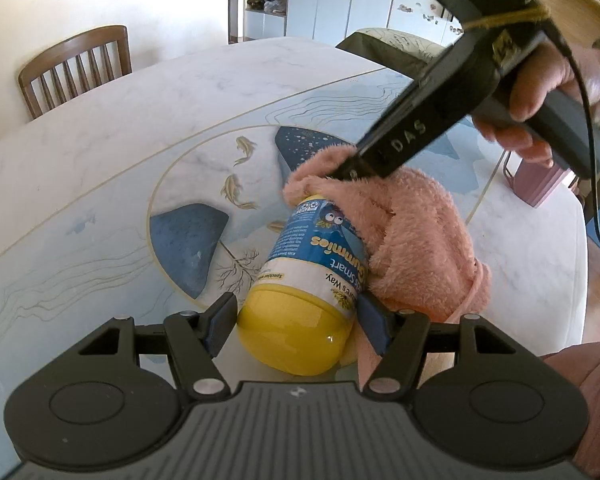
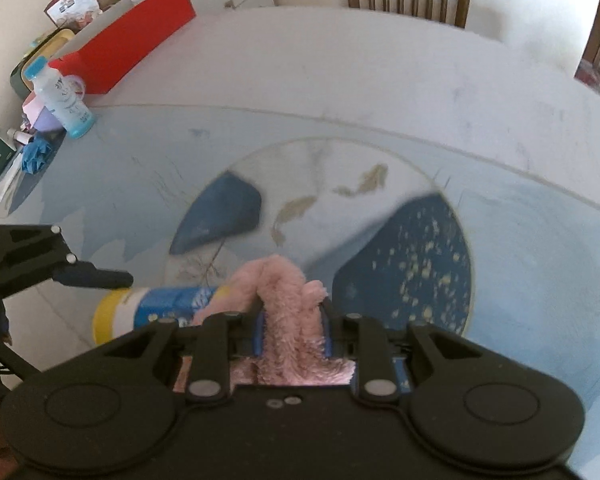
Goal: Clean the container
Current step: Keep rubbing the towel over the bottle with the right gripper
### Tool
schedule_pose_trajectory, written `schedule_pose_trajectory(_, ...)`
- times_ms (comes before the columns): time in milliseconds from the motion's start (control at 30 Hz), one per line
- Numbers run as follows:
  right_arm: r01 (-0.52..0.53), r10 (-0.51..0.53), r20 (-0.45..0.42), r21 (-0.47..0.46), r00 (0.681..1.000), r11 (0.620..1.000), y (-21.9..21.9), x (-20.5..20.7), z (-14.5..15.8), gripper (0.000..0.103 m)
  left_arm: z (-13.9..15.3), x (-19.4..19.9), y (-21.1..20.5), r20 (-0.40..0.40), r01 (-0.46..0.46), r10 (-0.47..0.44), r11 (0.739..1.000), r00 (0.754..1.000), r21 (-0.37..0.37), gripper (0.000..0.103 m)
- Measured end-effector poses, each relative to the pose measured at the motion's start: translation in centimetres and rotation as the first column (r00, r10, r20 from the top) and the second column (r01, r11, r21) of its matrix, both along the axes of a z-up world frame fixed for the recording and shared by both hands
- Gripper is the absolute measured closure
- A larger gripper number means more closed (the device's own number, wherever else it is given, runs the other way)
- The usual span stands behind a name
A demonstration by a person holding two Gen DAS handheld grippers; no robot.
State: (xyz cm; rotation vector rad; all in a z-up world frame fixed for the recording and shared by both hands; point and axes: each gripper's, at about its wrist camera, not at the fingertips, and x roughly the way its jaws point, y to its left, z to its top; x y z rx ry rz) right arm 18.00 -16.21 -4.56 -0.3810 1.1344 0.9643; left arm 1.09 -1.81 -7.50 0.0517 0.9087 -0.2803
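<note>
Container: a yellow gummies bottle [image 1: 300, 280] lies on its side on the table [image 1: 140, 120], over the round painted medallion [image 1: 204, 168] at the table's middle.
Long axis: in my left wrist view it runs from the yellow cap end, nearest my left claw, away towards the medallion's centre and a little rightward; the label text reads upside down to me.
Which way it points: cap end towards me, the far end buried under the cloth.
Left claw [image 1: 296, 322]: my blue pads [image 1: 220, 322] sit on either side of the yellow cap end and clench it, pinning the bottle on the tabletop.
Right claw [image 2: 294, 332]: clamped on a pink fluffy cloth [image 2: 288, 312], which bunches up between the pads; in the left wrist view its tip presses the cloth onto the bottle's far end.
Cloth: draped over the far end and down the bottle's right side, trailing onto the table beside the cap end.
Right hand [image 1: 540, 92]: wrapped around the black handle, above and right of the bottle.
Edge of table: a small blue-capped bottle [image 2: 62, 98] and a red box [image 2: 140, 36] stand well apart from the medallion.
</note>
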Motion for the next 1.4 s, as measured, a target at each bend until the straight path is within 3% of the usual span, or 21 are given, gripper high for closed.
schedule_pose_trajectory(167,-0.006,0.005,-0.018,-0.028,1.000,1.000,-0.4,-0.3,-1.0,0.079,0.0,0.0,0.1,0.000,0.000,0.000,1.000,1.000,0.000,0.037)
schedule_pose_trajectory(267,-0.088,0.092,0.037,-0.100,0.995,0.991,-0.5,-1.6,-1.5,0.079,0.0,0.1,0.0,-0.002,-0.001,0.001,1.000,1.000,-0.001,0.037)
schedule_pose_trajectory(333,-0.075,0.084,0.075,-0.113,0.994,0.991,-0.7,-1.5,-0.8,0.079,0.0,0.2,0.1,-0.003,-0.005,0.005,1.000,1.000,-0.004,0.037)
schedule_pose_trajectory(467,-0.026,0.026,0.089,-0.003,0.996,1.000,-1.4,-0.9,2.5,0.079,0.0,0.0,-0.3,-0.004,-0.008,0.008,1.000,1.000,-0.004,0.037)
schedule_pose_trajectory(633,-0.131,0.122,0.076,0.116,0.990,0.985,-0.1,-2.9,6.0,0.079,0.0,-0.2,-0.5,-0.002,-0.007,0.007,1.000,1.000,-0.001,0.037)
schedule_pose_trajectory(967,-0.303,0.297,0.072,0.084,0.952,0.949,4.5,-7.3,4.5,0.079,0.1,-0.5,-0.5,0.004,0.005,-0.005,1.000,1.000,0.020,0.037)
schedule_pose_trajectory(1400,-0.136,0.131,0.088,0.052,0.987,0.989,2.3,-2.6,3.5,0.078,0.0,-0.5,-0.6,0.005,0.002,-0.003,1.000,1.000,0.014,0.037)
